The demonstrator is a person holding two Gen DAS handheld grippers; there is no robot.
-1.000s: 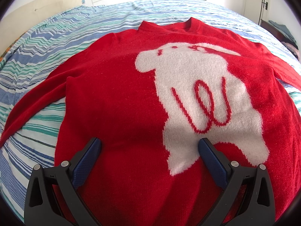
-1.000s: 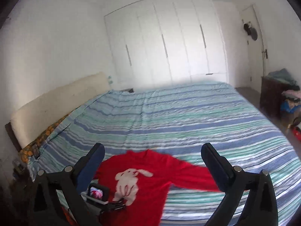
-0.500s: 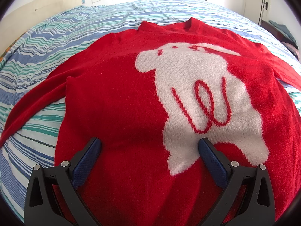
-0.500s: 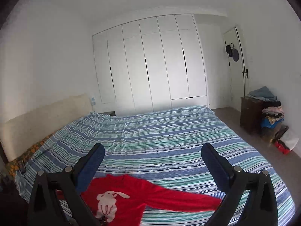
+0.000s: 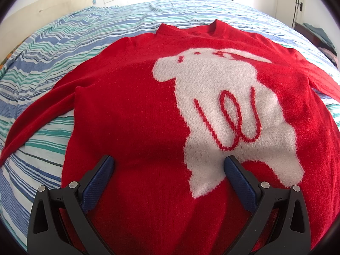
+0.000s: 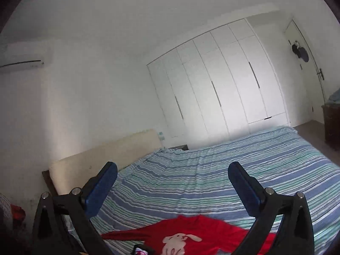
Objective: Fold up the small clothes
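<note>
Both my tools gape wide, holding nothing: left tool [image 5: 169, 166] low over the red sweater [image 5: 136, 110], right tool [image 6: 172, 173] raised high. If I pinch mid-body, I judge it bunches on the bed [image 5: 63, 34].

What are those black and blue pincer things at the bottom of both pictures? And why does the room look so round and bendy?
Those are two claws that a person holds, one in each hand. Each claw has a little camera that looks out along its fingers, and its wide lens bends the room.

The left claw hangs low over a red knitted sweater with a white bunny, spread flat with its sleeves out on the bed with the blue, green and white striped sheet. The right claw is up higher, so its picture shows the whole bed, the sweater far below, and the white wardrobe doors.

Both claws are open and hold nothing. No folding has begun.
</note>
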